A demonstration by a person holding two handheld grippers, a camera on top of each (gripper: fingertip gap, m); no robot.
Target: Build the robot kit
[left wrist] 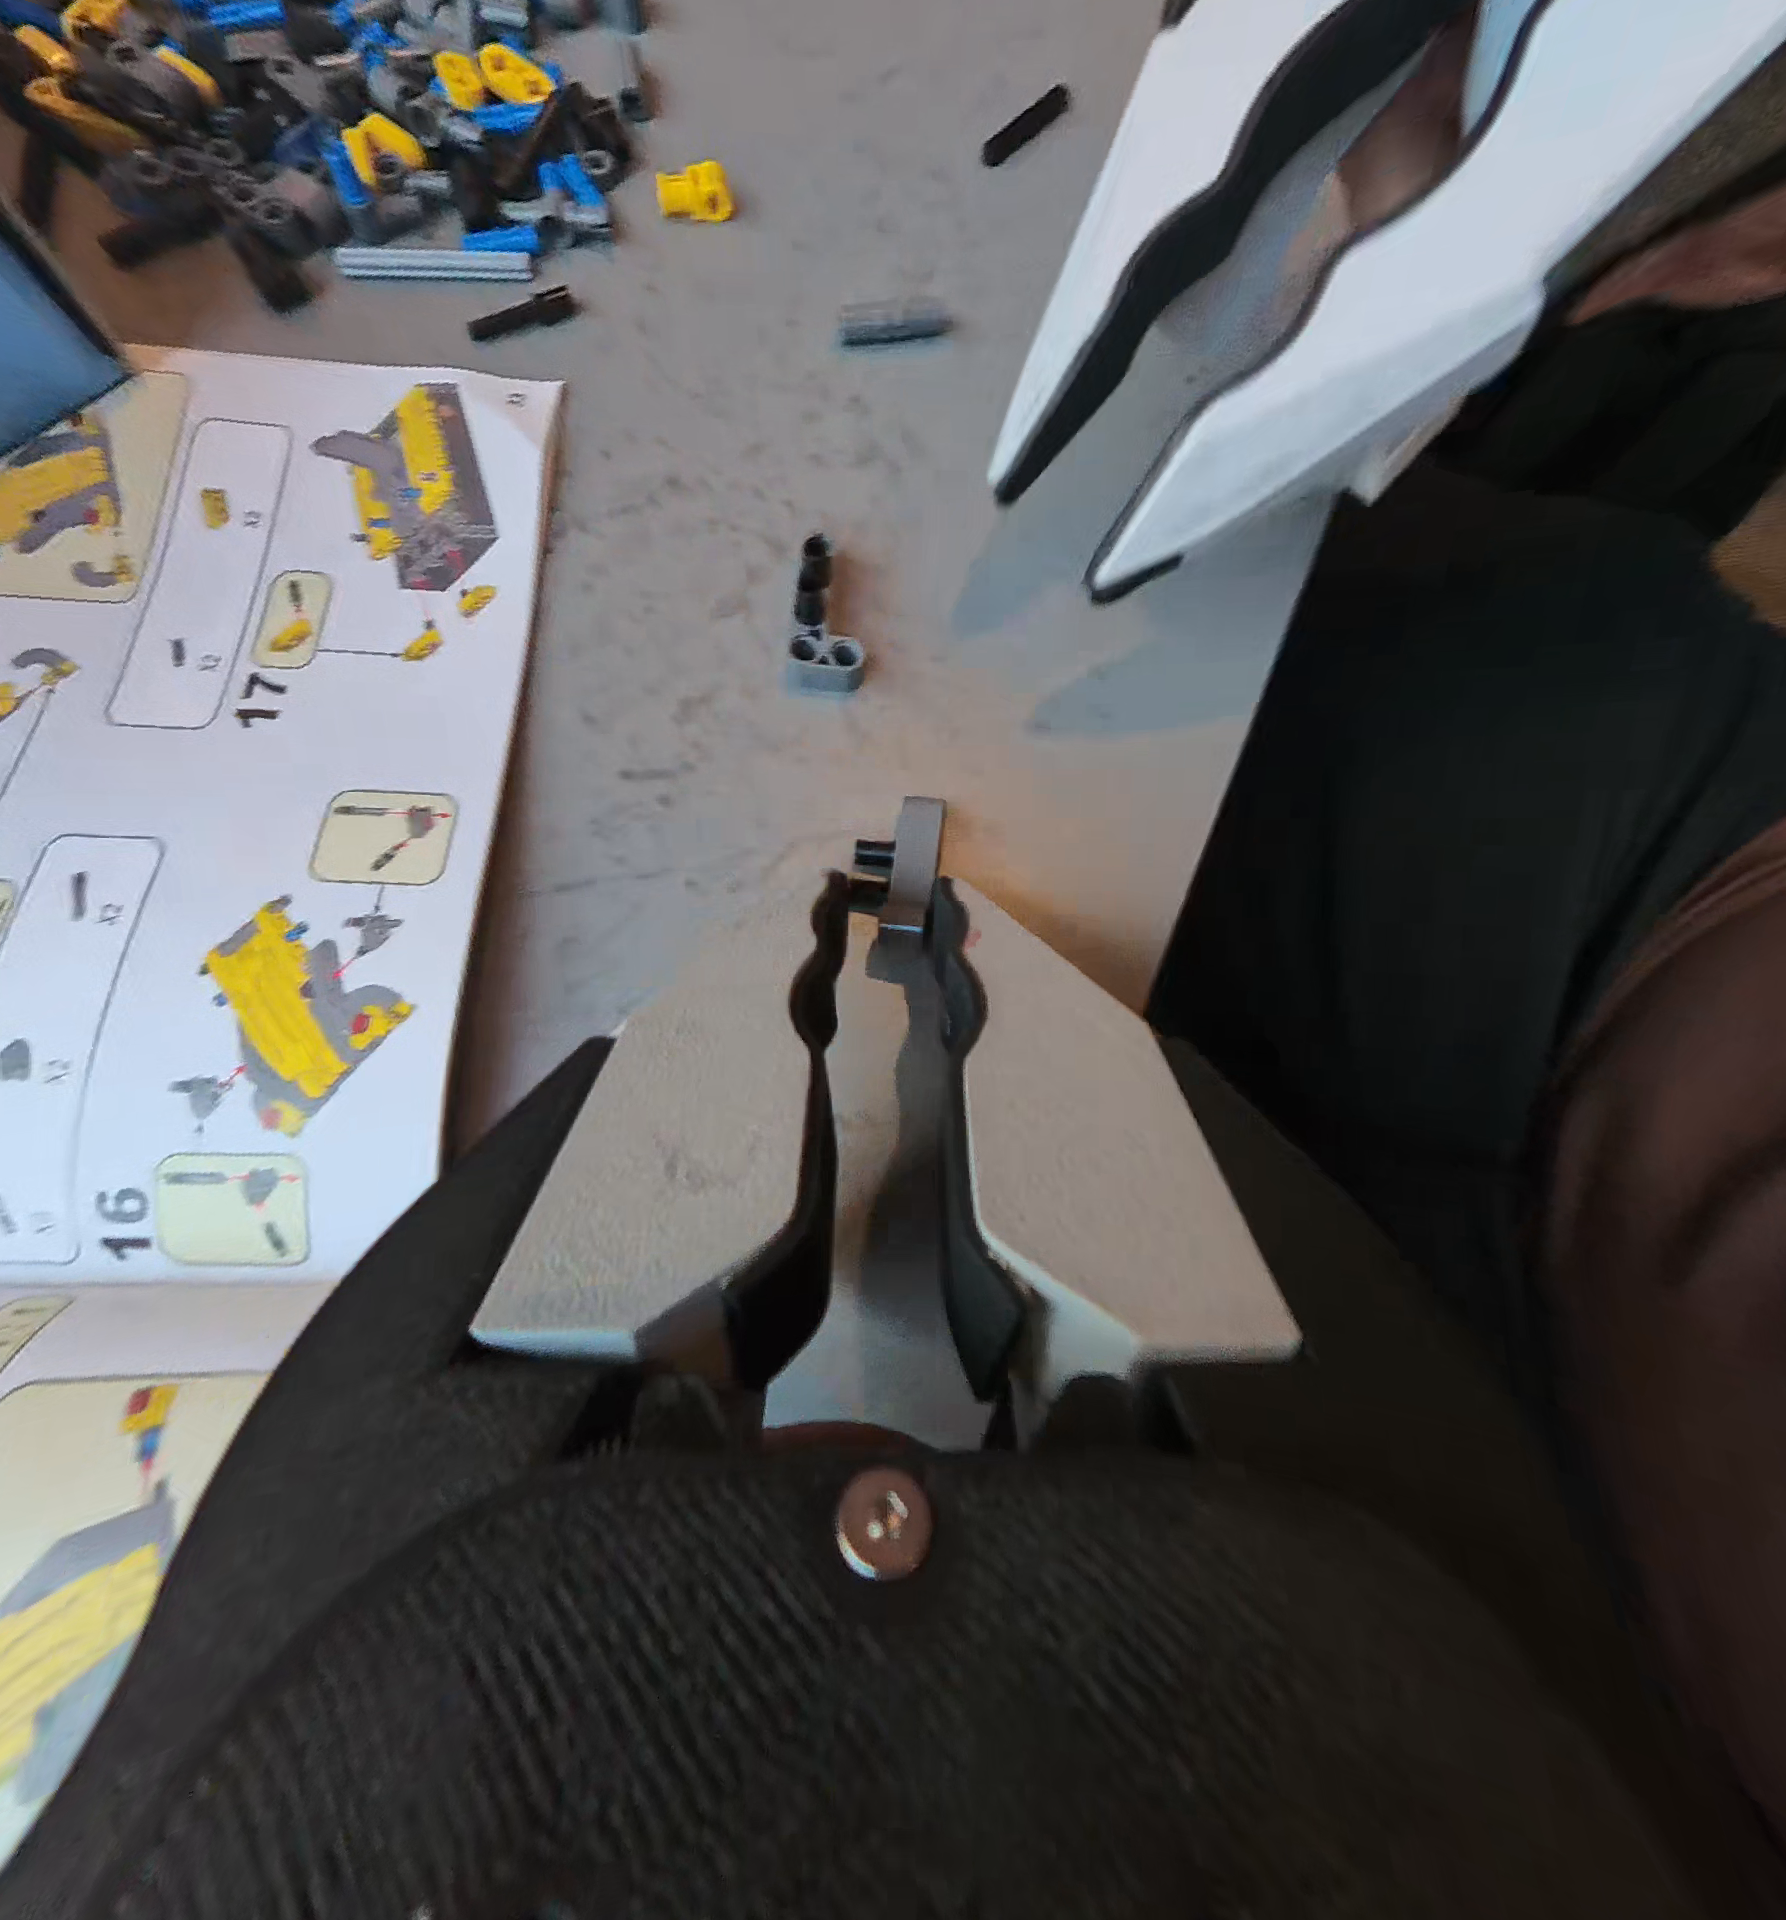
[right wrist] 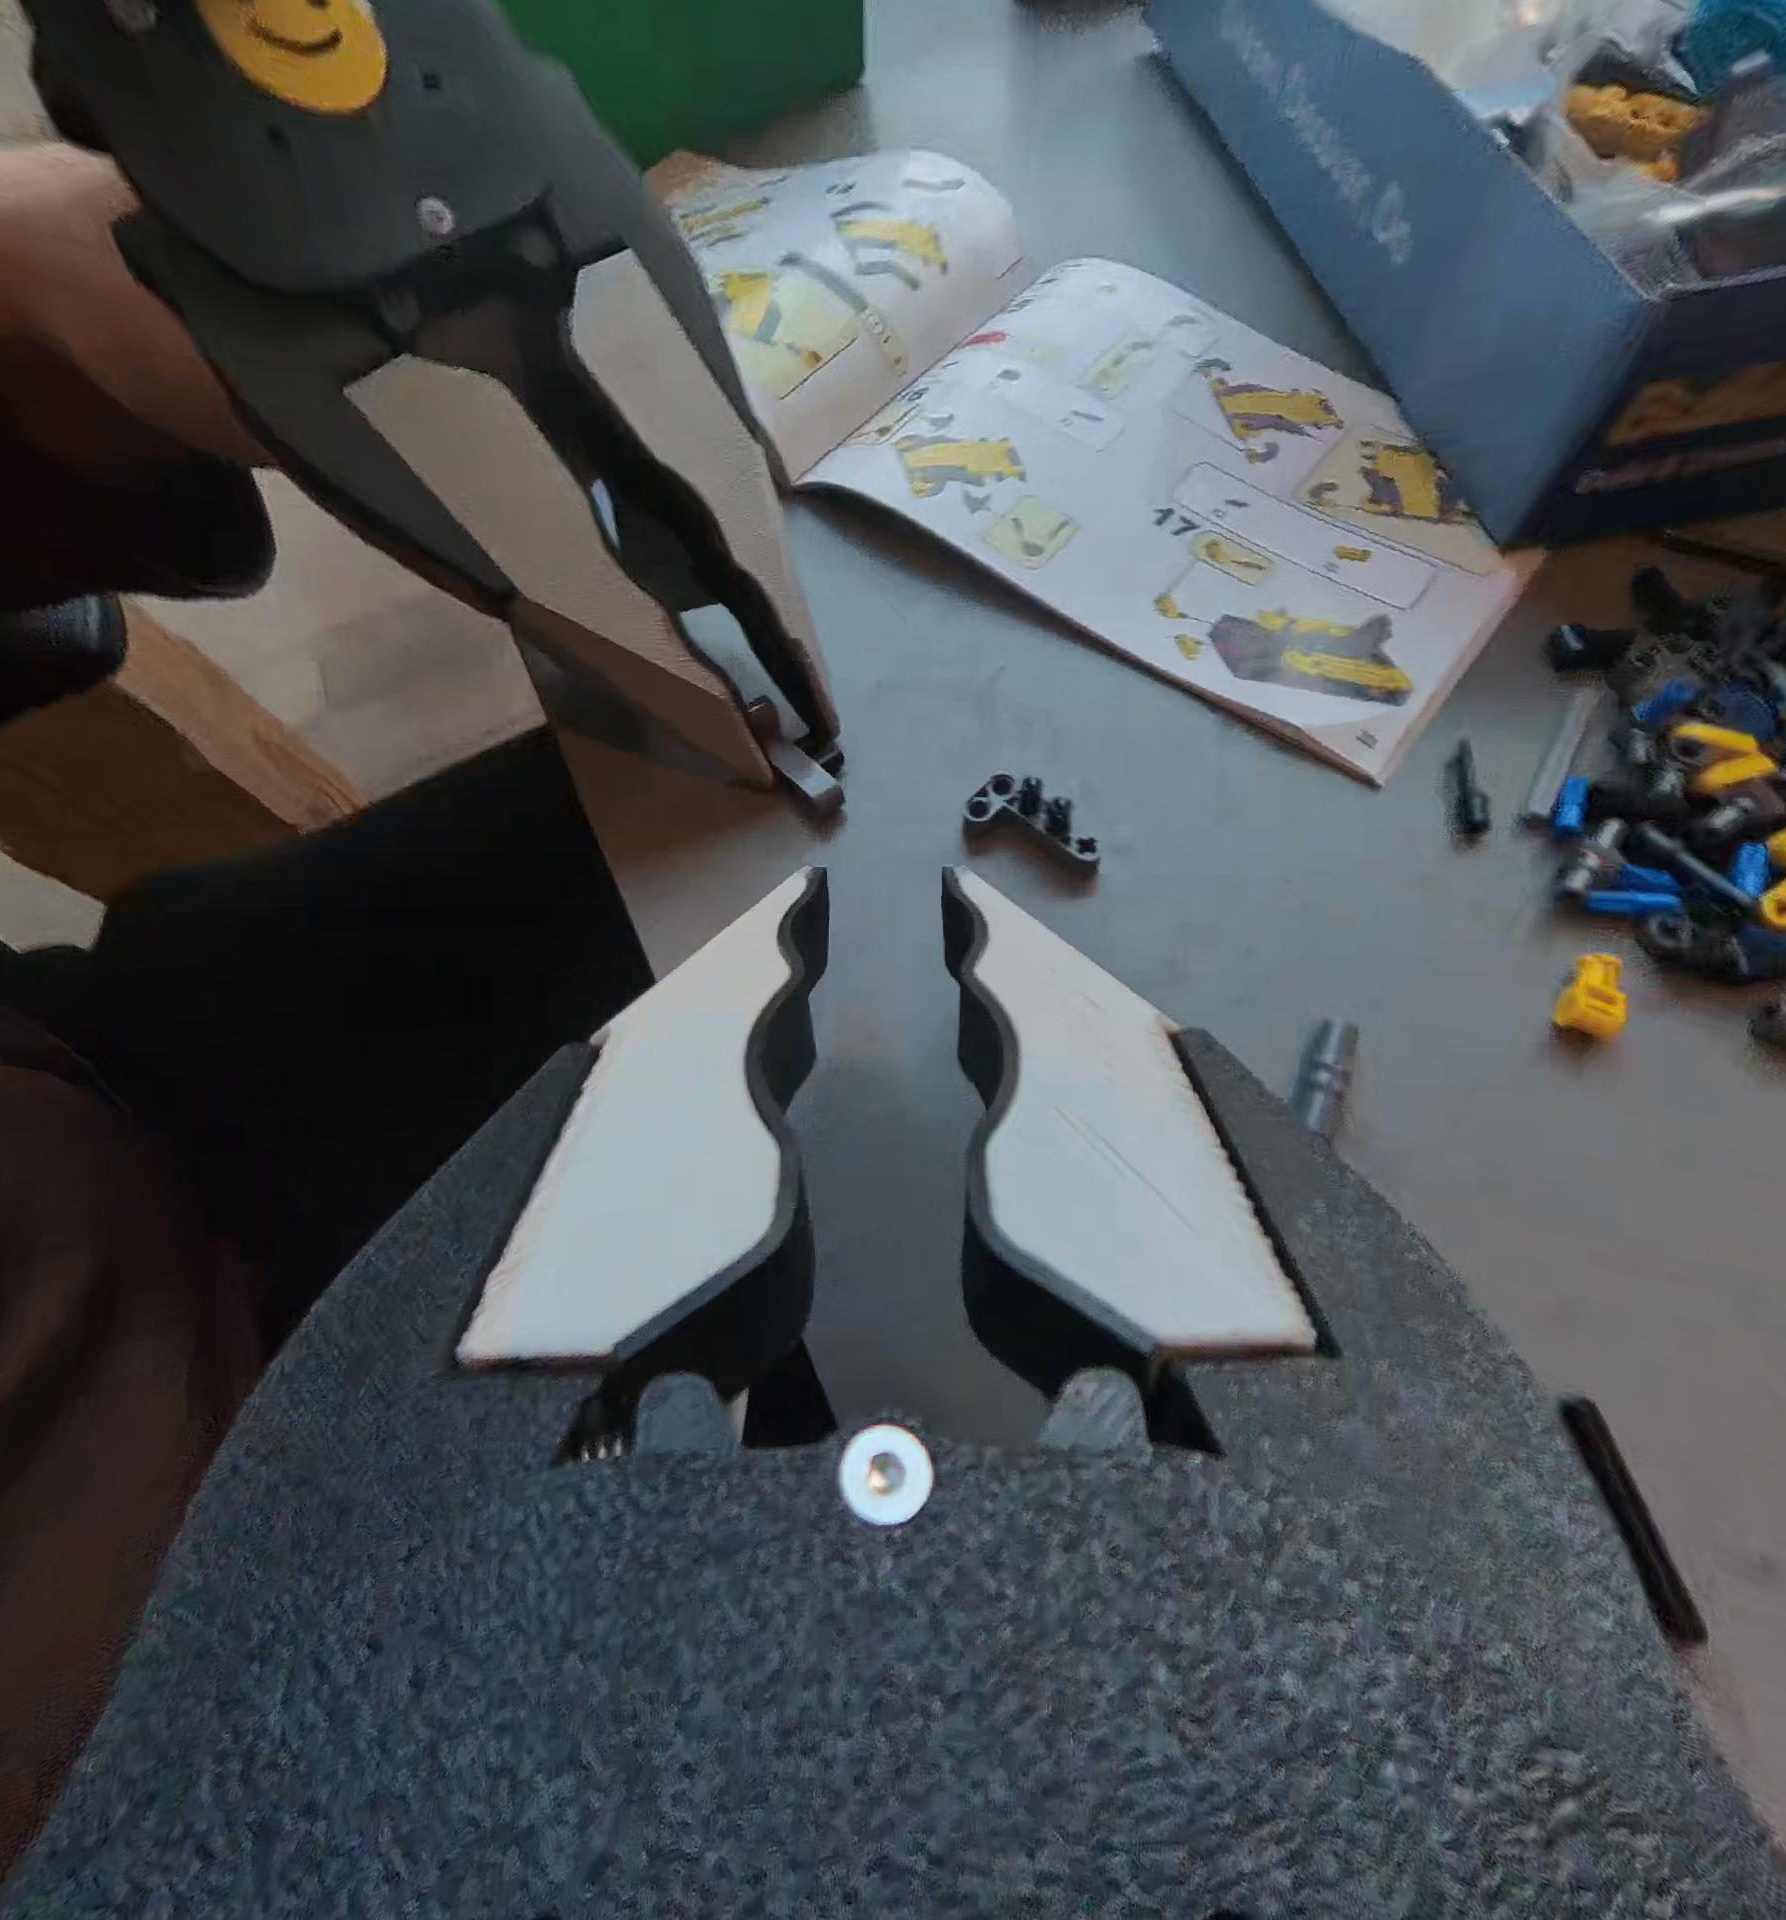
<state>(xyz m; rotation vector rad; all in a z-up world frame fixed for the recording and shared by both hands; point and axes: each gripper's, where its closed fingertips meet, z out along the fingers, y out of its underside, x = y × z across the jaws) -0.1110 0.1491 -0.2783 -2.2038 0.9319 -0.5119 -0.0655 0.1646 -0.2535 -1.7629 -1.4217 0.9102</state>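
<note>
A grey table [right wrist: 1284, 1299] carries a blue cardboard box [right wrist: 1471, 312] at far right, with an open instruction booklet [right wrist: 1128, 499] to its left. A heap of blue, yellow and black building-toy parts [right wrist: 1720, 831] spreads along the right. The right gripper [right wrist: 884, 883] hangs released, jaws apart, just near of a small black angled beam with pins [right wrist: 1029, 810] lying on the table. The left gripper [left wrist: 894, 899], on the left of the right view, is clenched on a small grey curved piece with a black pin [left wrist: 910, 868], at the near table edge.
</note>
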